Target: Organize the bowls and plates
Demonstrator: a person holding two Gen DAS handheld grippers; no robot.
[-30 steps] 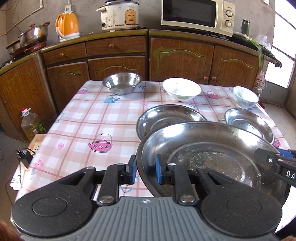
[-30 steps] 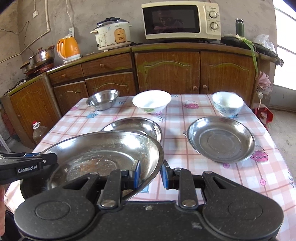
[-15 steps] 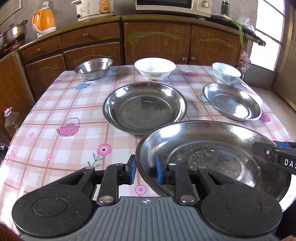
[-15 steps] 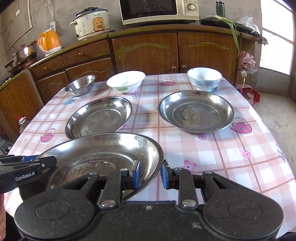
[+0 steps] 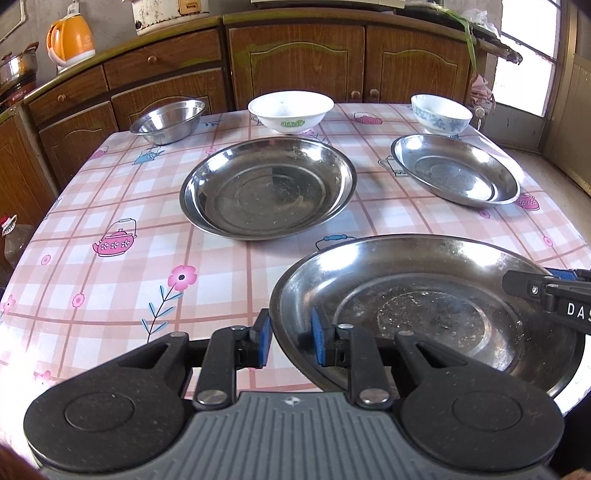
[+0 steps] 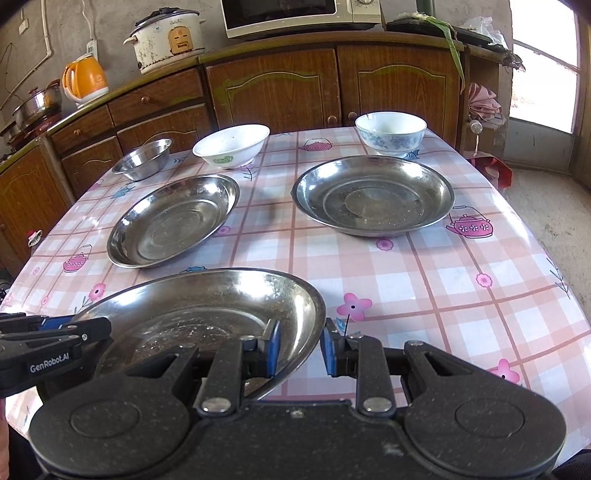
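I hold a large steel plate [image 5: 424, 314] [image 6: 207, 314] by two opposite rims, low over the near edge of the table [image 5: 110, 295]. My left gripper [image 5: 290, 341] is shut on the plate's left rim, and my right gripper [image 6: 301, 347] is shut on its right rim. Each gripper's tip also shows in the other's view: the right gripper [image 5: 546, 284] and the left gripper [image 6: 74, 328]. Farther on lie a second steel plate [image 5: 267, 186] [image 6: 173, 221] and a third steel plate [image 5: 456, 168] [image 6: 373, 194]. Behind them stand a steel bowl [image 5: 168, 120], a white bowl [image 5: 290, 110] and a blue-patterned bowl [image 5: 441, 112].
The table wears a pink checked cloth. Wooden cabinets [image 6: 273, 92] run behind it, bearing an orange kettle [image 6: 85, 79], a rice cooker [image 6: 166, 37] and a microwave [image 6: 299, 16]. An oil bottle [image 5: 13, 240] stands on the floor at the left.
Both grippers have come down and tipped forward with the held plate between them. The plate now sits lower over the near edge of the table. Neither grip has changed.
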